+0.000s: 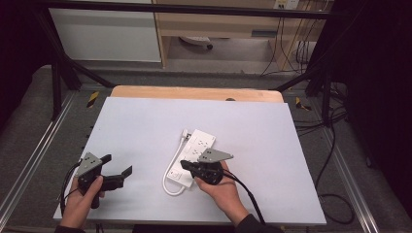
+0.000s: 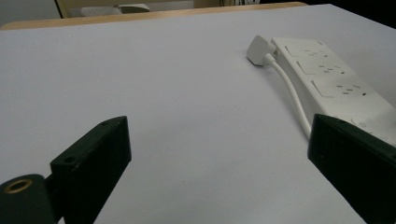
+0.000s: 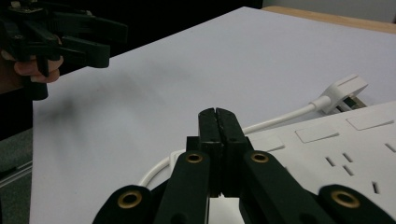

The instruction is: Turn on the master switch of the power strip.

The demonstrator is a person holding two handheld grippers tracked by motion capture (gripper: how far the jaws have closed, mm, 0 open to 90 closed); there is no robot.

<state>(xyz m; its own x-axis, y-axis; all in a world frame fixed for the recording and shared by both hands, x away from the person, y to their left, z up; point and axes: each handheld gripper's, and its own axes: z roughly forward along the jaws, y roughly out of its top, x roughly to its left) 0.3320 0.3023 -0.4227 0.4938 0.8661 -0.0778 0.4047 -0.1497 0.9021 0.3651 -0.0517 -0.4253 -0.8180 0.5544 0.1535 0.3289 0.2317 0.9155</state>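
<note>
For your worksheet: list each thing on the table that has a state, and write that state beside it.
Left claw: open, empty, above the white sheet.
Right claw: shut, over the power strip.
Power strip: lying flat, sockets up, all empty.
Plug: unplugged, beside the strip's end.
Cord: looped.

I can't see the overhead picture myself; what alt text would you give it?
A person's two hands each hold a black claw over a white table: the right claw, shut, sits above the near end of a white power strip with its looped cord, while the left claw is open at the table's near left.
</note>
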